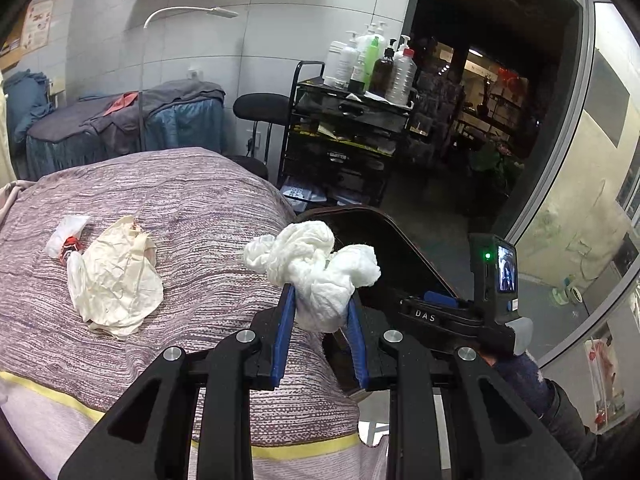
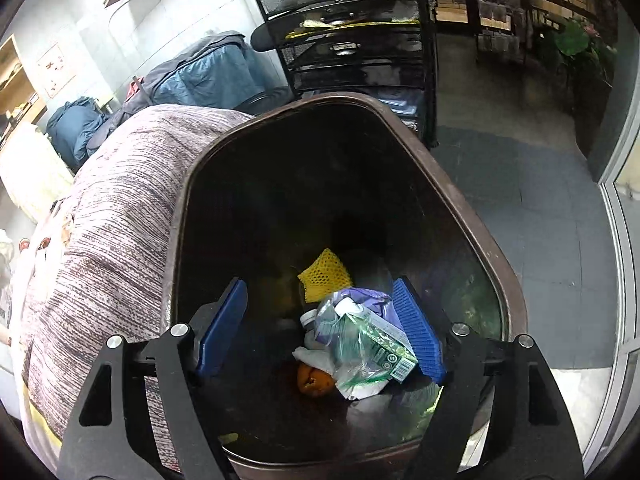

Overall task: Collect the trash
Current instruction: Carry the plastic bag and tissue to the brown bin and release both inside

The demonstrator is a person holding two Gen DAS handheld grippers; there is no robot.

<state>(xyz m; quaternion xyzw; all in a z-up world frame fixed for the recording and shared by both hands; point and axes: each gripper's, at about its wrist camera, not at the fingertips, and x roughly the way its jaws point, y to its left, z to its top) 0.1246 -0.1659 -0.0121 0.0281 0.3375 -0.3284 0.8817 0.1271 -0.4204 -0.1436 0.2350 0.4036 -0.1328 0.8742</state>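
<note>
My left gripper (image 1: 320, 292) is shut on a wad of white tissue (image 1: 316, 264), held above the edge of the bed beside the brown bin (image 1: 400, 228). On the bed cover (image 1: 180, 200) lie a crumpled cream paper (image 1: 116, 276) and a small white and red wrapper (image 1: 68, 244). My right gripper (image 2: 318, 284) hangs open over the mouth of the bin (image 2: 460, 208), its blue pads wide apart and pressing on nothing. Down inside lie a yellow mesh net (image 2: 326, 274), a green carton in a clear bag (image 2: 376, 344), a purple wrapper (image 2: 372, 300) and an orange peel (image 2: 314, 380).
A black mesh drawer cart (image 1: 344, 136) topped with bottles stands behind the bin. A black stool (image 1: 260, 108) and a second bed with blue and grey covers (image 1: 120, 124) are at the back. A glass door (image 1: 580, 200) is on the right. The camera unit on the right gripper (image 1: 496, 276) is close to the right.
</note>
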